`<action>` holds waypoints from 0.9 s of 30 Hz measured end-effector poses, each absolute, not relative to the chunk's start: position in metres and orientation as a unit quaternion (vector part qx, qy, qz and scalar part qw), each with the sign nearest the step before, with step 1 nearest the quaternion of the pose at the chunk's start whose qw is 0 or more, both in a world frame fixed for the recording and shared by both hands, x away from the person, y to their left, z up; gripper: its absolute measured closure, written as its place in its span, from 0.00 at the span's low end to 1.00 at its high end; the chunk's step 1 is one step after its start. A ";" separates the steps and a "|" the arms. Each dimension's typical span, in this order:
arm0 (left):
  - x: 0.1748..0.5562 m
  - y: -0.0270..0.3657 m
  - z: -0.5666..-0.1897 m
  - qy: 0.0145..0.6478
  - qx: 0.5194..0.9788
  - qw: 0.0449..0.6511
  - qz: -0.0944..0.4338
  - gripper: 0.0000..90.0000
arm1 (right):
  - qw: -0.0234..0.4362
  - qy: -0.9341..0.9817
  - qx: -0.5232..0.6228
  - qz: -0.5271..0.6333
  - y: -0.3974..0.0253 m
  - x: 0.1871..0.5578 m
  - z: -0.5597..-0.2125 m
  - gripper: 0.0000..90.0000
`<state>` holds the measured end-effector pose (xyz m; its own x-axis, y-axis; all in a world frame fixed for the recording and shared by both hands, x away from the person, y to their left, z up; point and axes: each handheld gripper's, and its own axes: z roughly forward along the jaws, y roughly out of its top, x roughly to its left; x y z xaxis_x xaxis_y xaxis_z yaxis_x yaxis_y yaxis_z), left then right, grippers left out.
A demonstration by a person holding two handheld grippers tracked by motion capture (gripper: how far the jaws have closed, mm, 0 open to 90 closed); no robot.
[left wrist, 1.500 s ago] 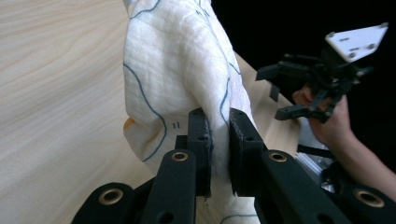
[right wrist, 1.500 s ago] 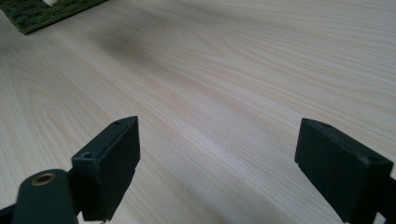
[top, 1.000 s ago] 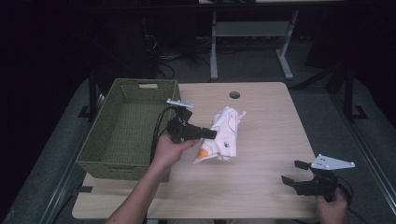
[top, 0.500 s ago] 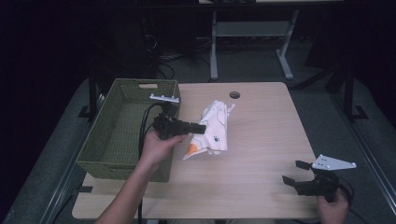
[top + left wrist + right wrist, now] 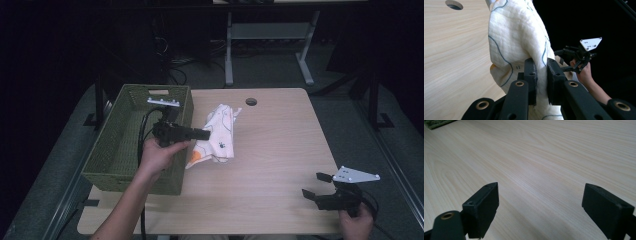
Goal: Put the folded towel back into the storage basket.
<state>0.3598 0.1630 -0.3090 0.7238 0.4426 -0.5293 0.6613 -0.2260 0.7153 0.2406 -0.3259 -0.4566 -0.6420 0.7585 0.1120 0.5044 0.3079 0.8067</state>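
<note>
Left gripper [image 5: 541,82] clamped on a bunched white cloth with blue line print and an orange patch [image 5: 216,136], jaws pinching a fold between them. Cloth partly lifted, lower end touching the light wooden table [image 5: 280,150] just right of the green woven rectangular basket [image 5: 131,145] standing at the left edge. Right gripper [image 5: 316,187] near the table's near right corner, jaws wide apart over bare wood, well away from the cloth.
</note>
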 end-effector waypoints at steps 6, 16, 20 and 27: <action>0.360 0.179 -0.304 0.363 0.772 0.512 -0.096 0.90 | 0.151 0.798 0.397 0.428 -0.326 0.240 -0.456 0.15; 0.365 0.217 -0.307 0.387 0.762 0.512 -0.083 0.90 | 0.150 0.801 0.397 0.422 -0.324 0.240 -0.456 0.15; 0.364 0.233 -0.305 0.393 0.761 0.510 -0.074 0.90 | 0.150 0.802 0.396 0.420 -0.323 0.240 -0.457 0.15; 0.365 0.256 -0.309 0.407 0.756 0.507 -0.070 0.90 | 0.153 0.797 0.402 0.423 -0.325 0.239 -0.456 0.15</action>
<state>0.3649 0.2565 -0.3088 0.6592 0.5442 -0.5190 0.6867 -0.1543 0.7104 0.2391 -0.3251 -0.4561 -0.6294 0.7710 0.0970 0.5120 0.3175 0.7982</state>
